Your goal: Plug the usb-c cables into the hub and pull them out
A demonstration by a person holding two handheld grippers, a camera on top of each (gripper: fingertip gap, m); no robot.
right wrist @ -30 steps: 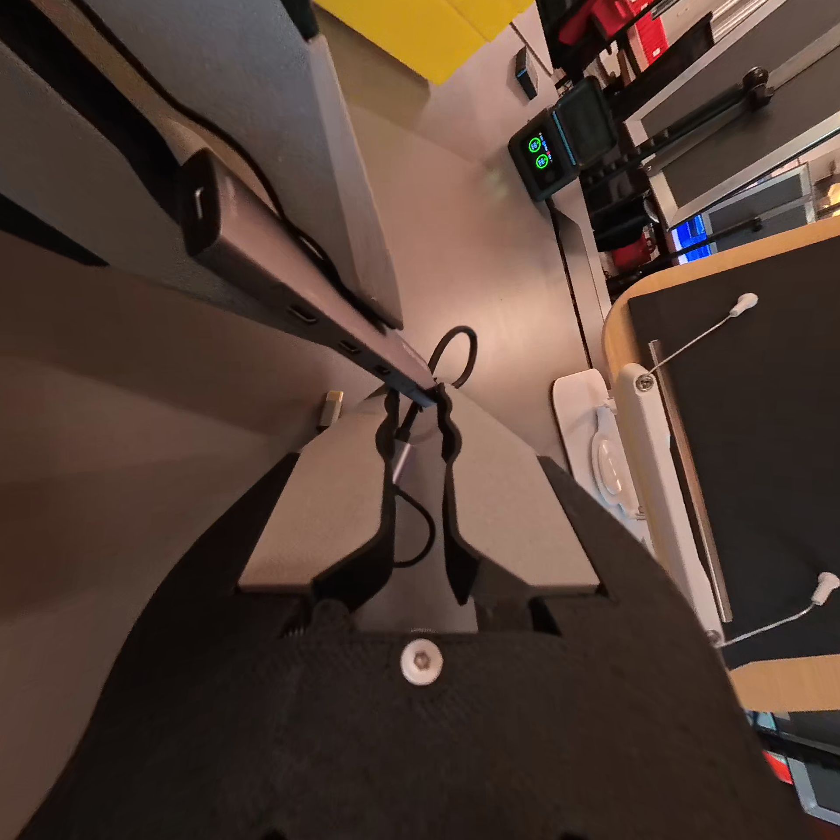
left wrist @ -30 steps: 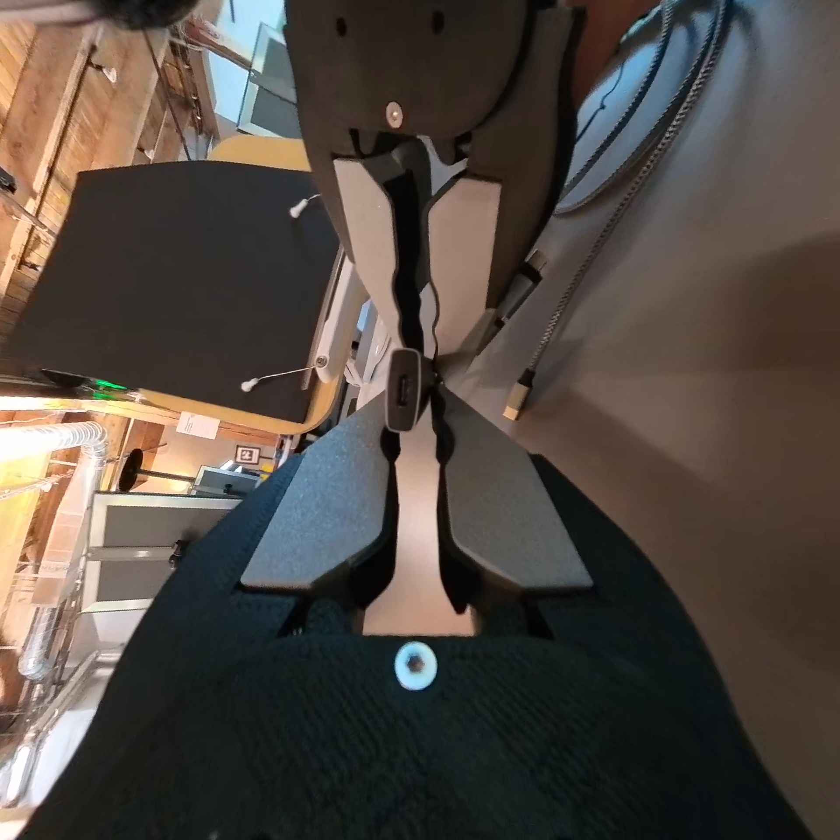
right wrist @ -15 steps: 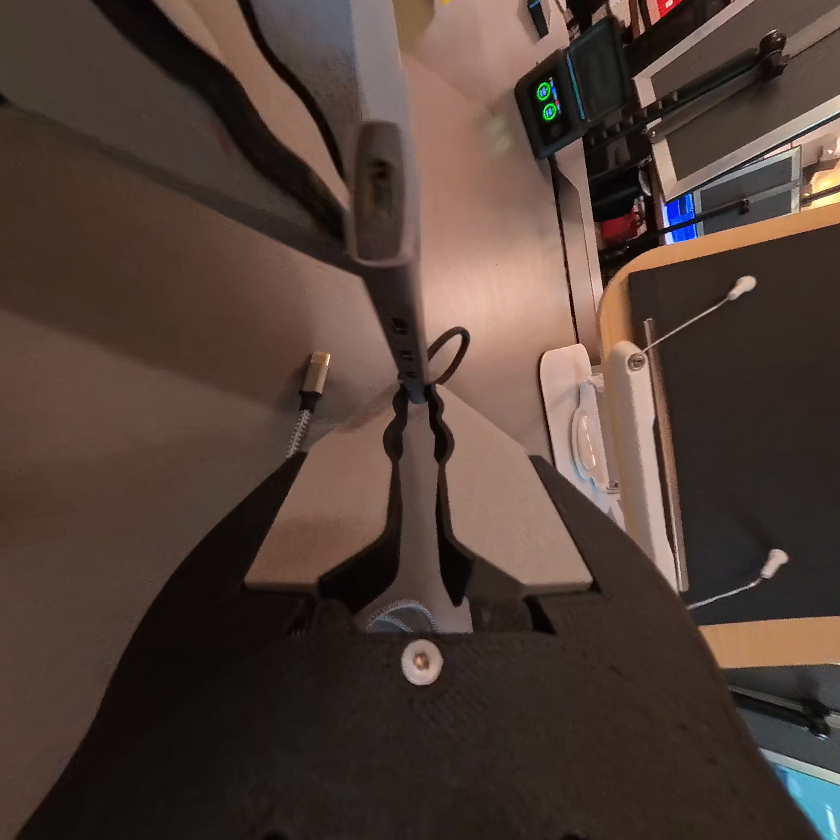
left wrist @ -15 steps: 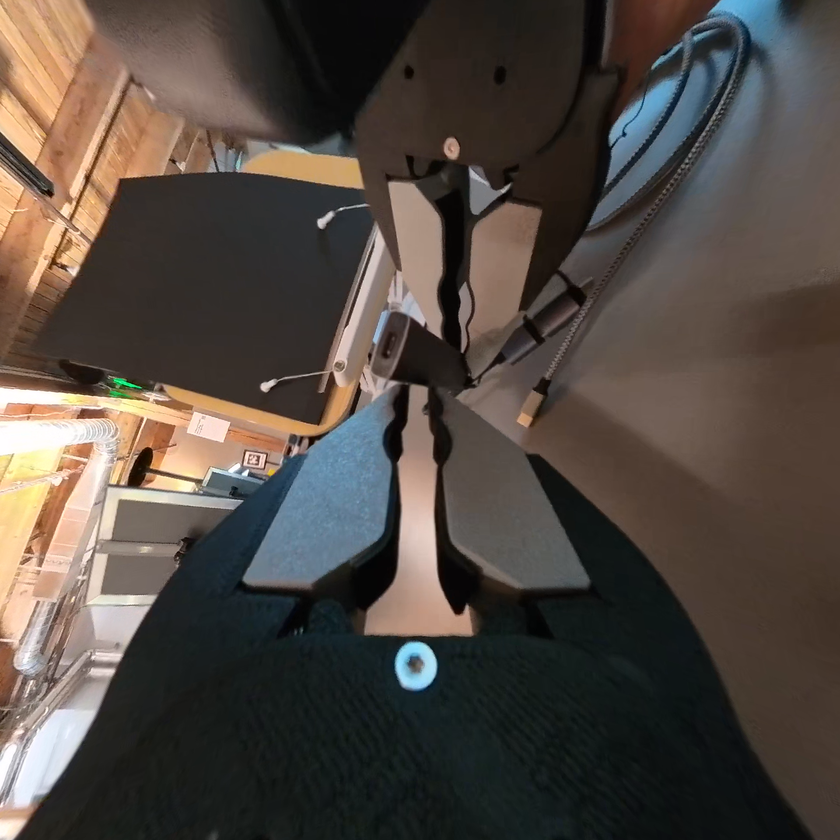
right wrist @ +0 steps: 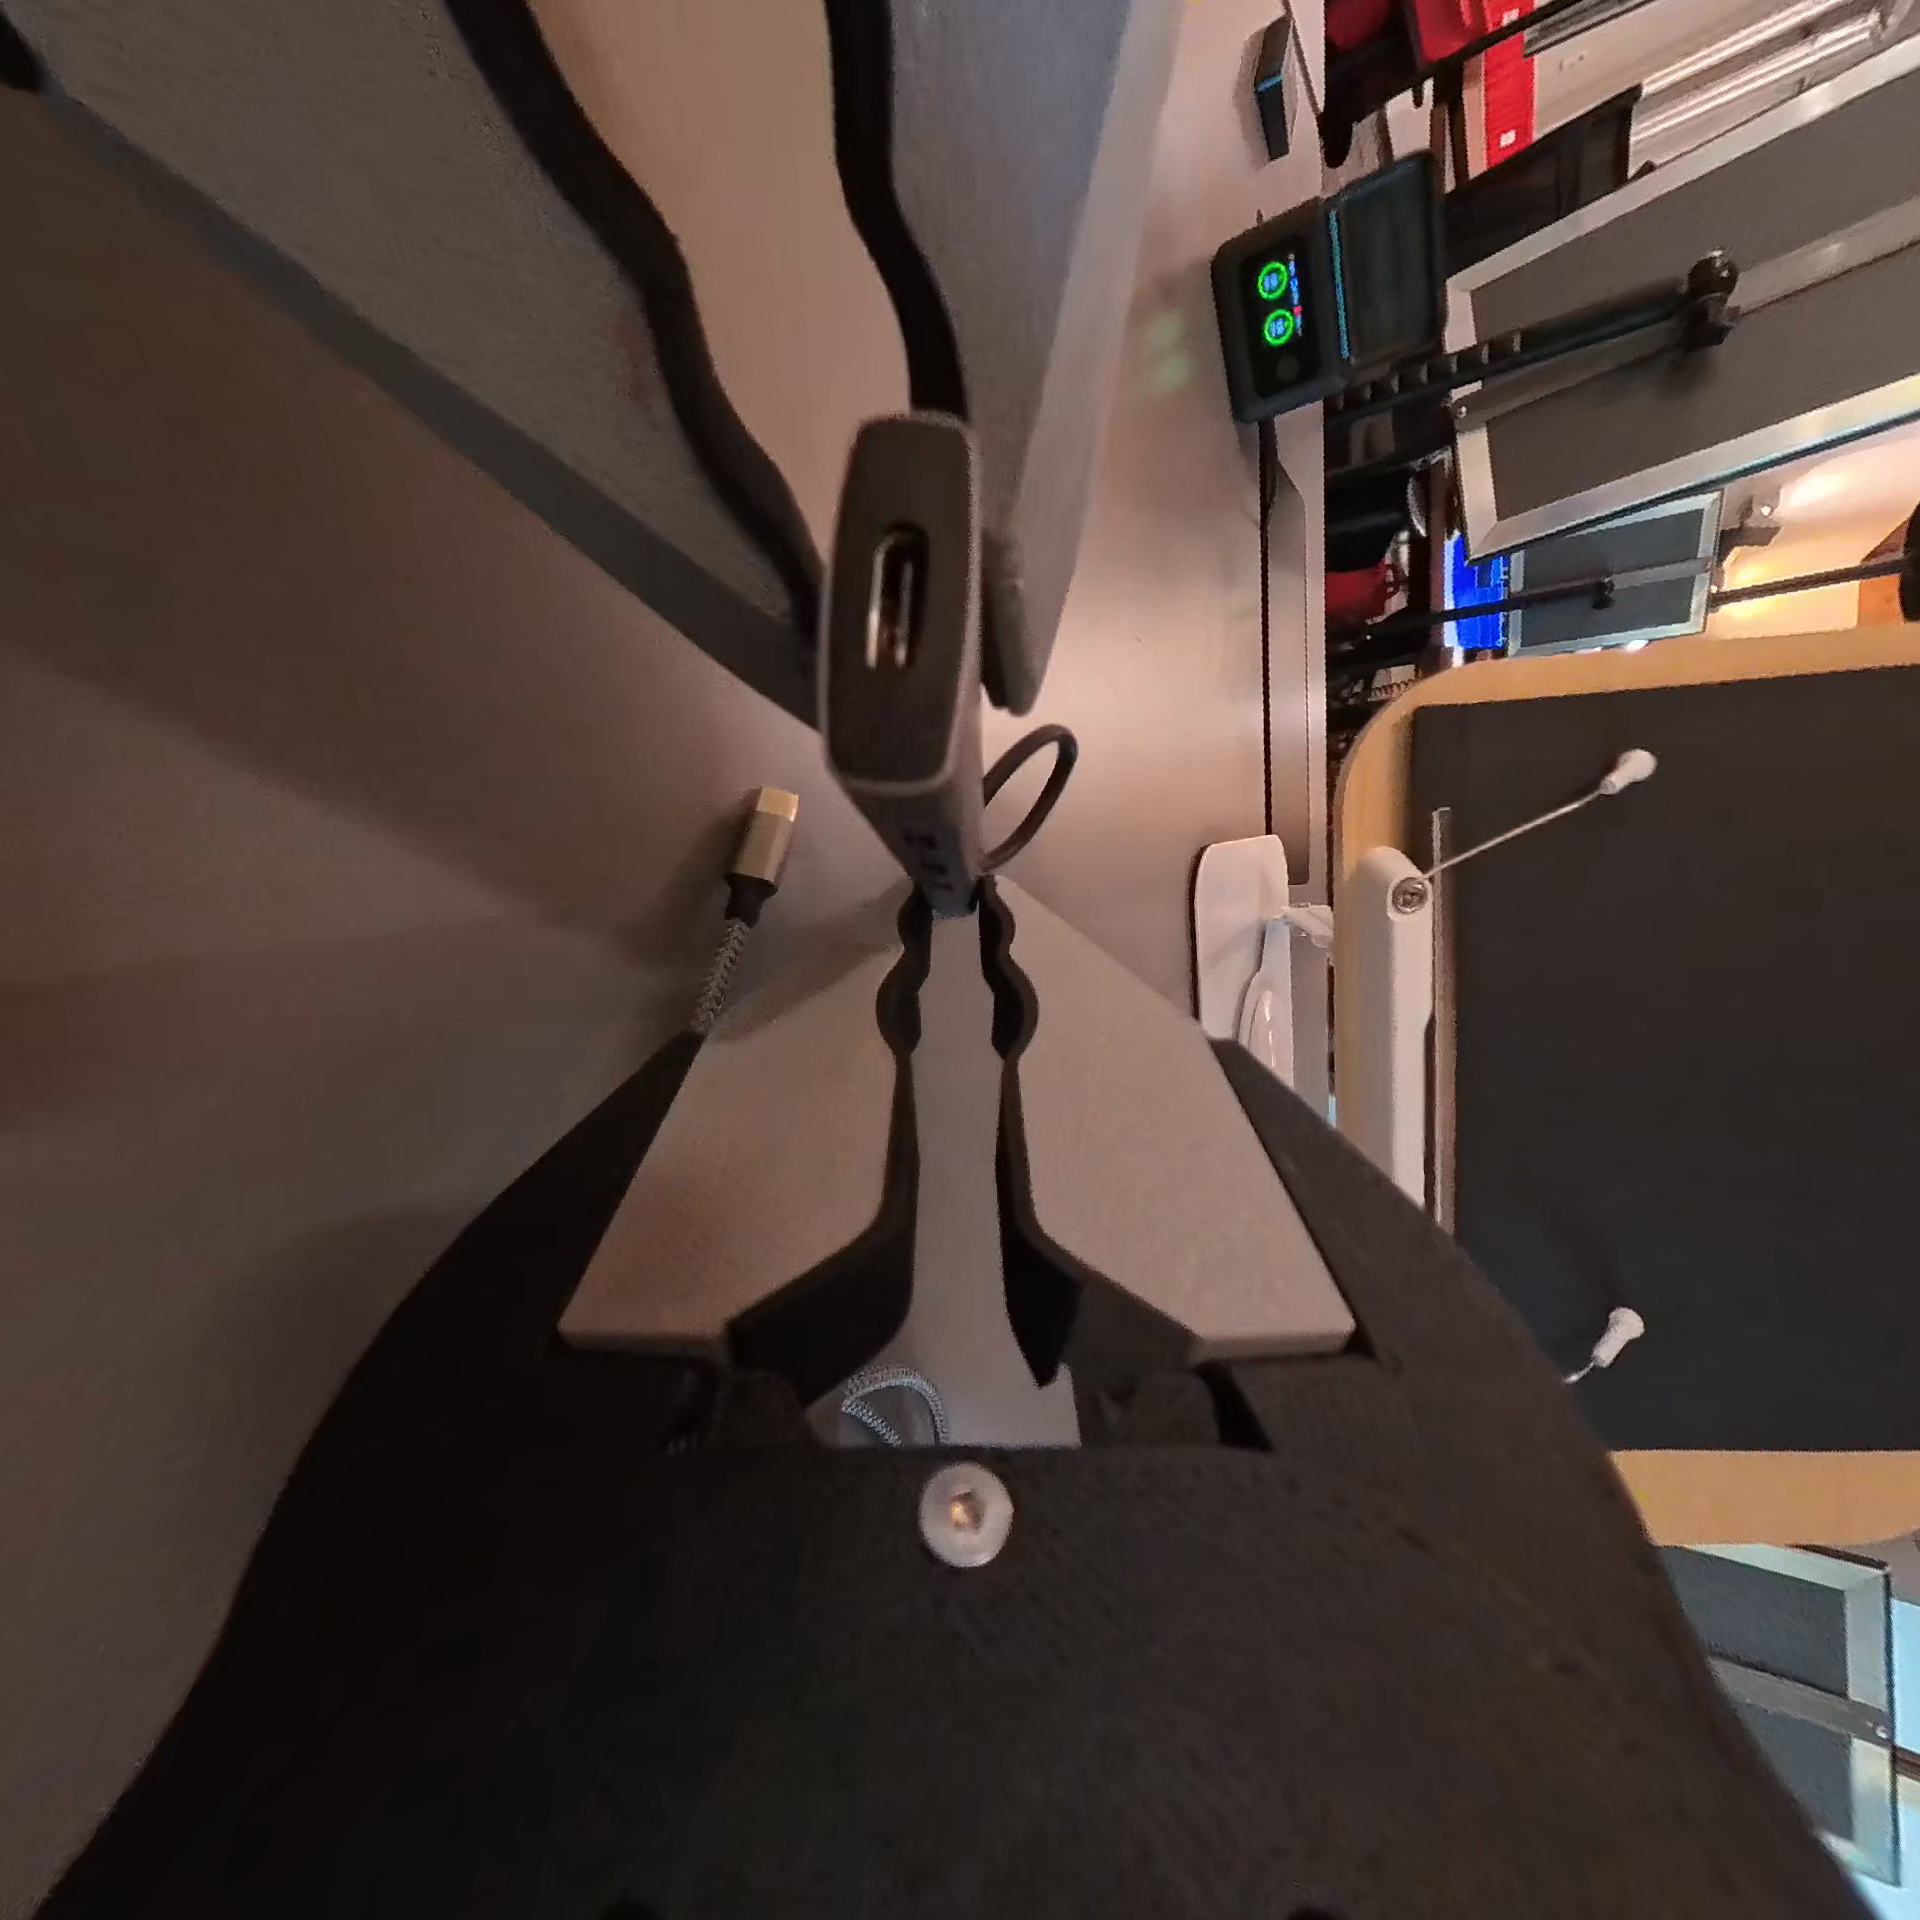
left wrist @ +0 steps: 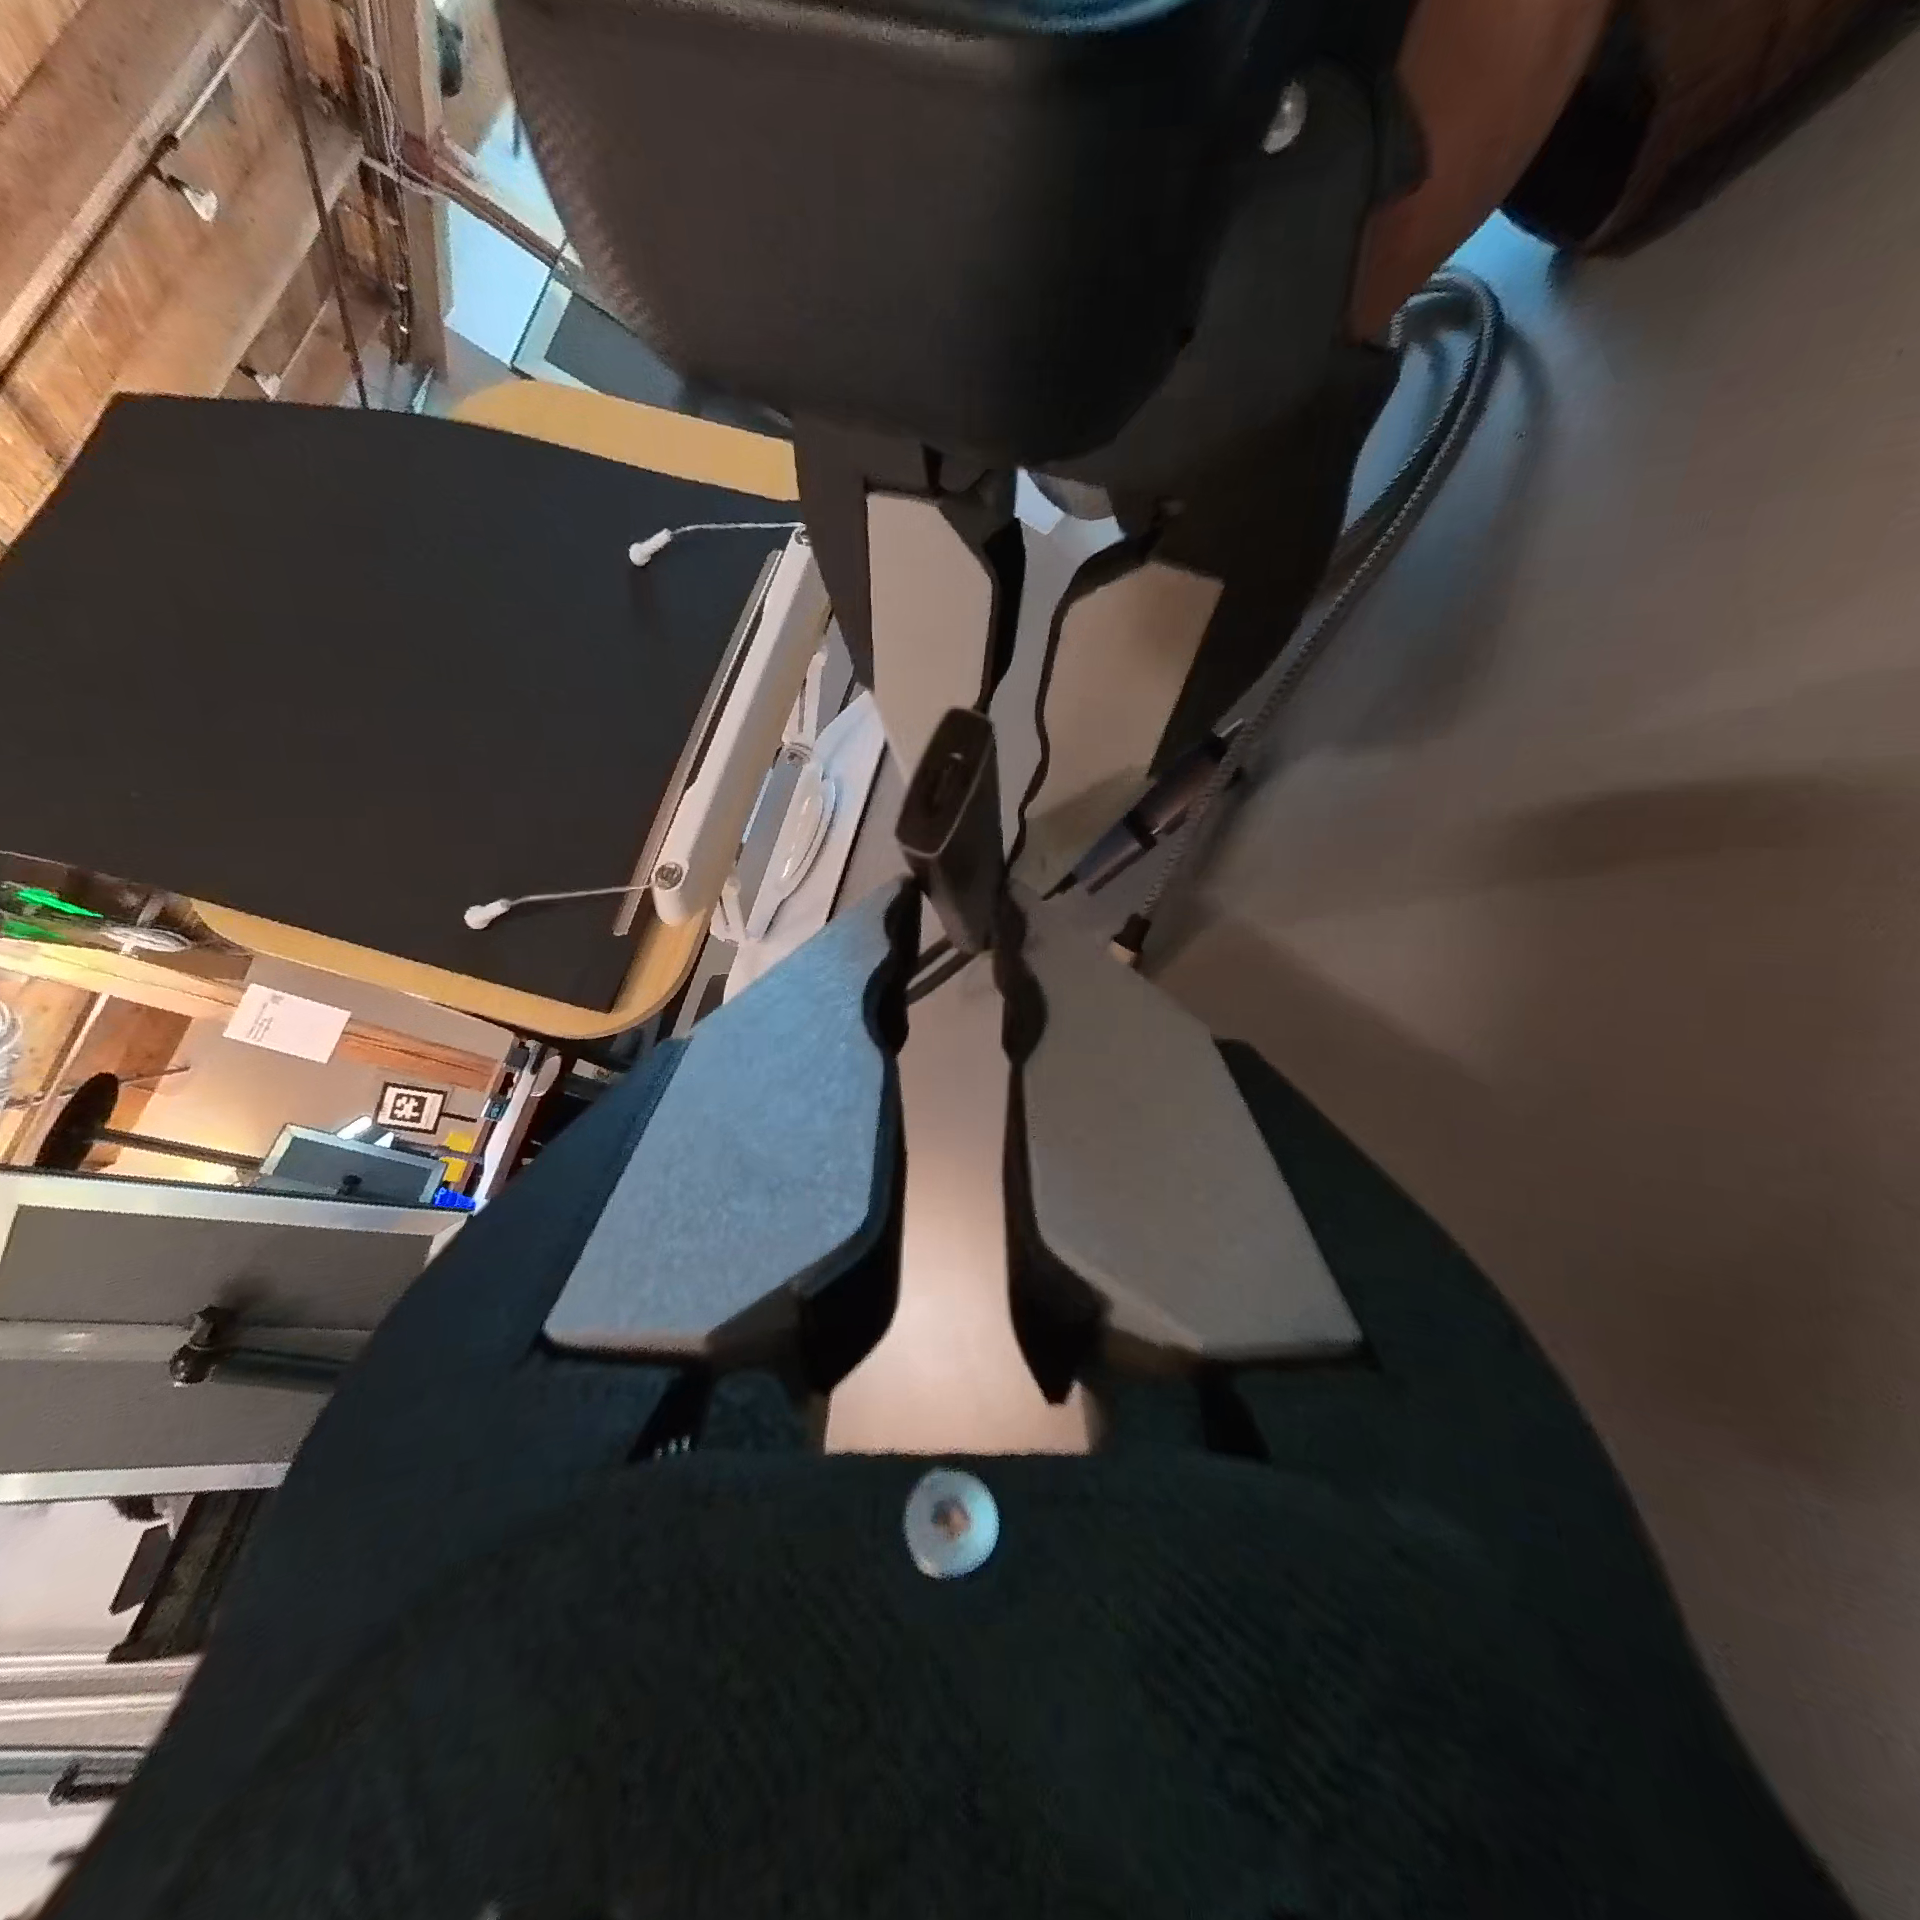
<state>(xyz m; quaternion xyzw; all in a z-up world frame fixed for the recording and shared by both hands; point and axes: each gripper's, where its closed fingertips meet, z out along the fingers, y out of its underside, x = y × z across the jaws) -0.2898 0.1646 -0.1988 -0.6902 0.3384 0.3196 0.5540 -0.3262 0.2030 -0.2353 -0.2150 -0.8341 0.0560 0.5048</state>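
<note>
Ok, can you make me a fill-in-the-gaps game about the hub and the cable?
1. The hub pinched in the left gripper is dark ____ in colour.
2. On the table lies a braided cable whose plug is coloured ____.
3. The little screen at the back shows ____ glowing green rings.

Missing words: grey; gold; two
</note>
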